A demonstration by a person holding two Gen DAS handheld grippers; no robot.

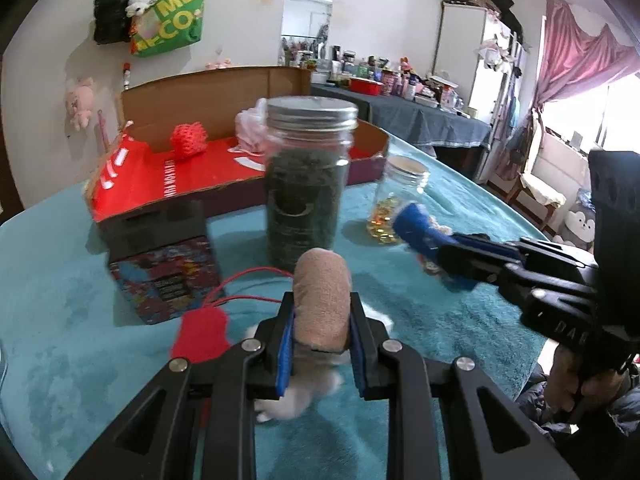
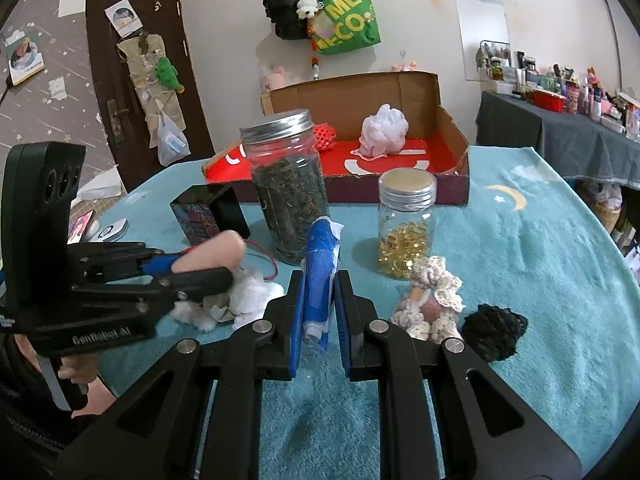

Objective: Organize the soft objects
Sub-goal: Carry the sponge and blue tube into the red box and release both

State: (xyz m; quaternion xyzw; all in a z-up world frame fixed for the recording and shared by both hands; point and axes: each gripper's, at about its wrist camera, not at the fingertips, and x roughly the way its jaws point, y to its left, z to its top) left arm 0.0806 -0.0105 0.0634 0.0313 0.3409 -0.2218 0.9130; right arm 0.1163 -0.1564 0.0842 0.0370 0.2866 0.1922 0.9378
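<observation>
Teal cloth [image 2: 520, 280] with yellow moon, red-lined cardboard box [image 2: 452, 128], tan plush [image 1: 322, 300], blue cloth piece [image 2: 320, 264], black crochet ball [image 2: 494, 330]

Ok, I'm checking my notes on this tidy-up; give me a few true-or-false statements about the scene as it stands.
1. The left gripper is shut on a tan plush piece. True.
2. The right gripper is empty. False: it clamps a blue felt piece.
3. A white mesh pouf lies in the cardboard box. True.
4. The dark-leaf jar has no lid. False: a metal lid closes it.
</observation>
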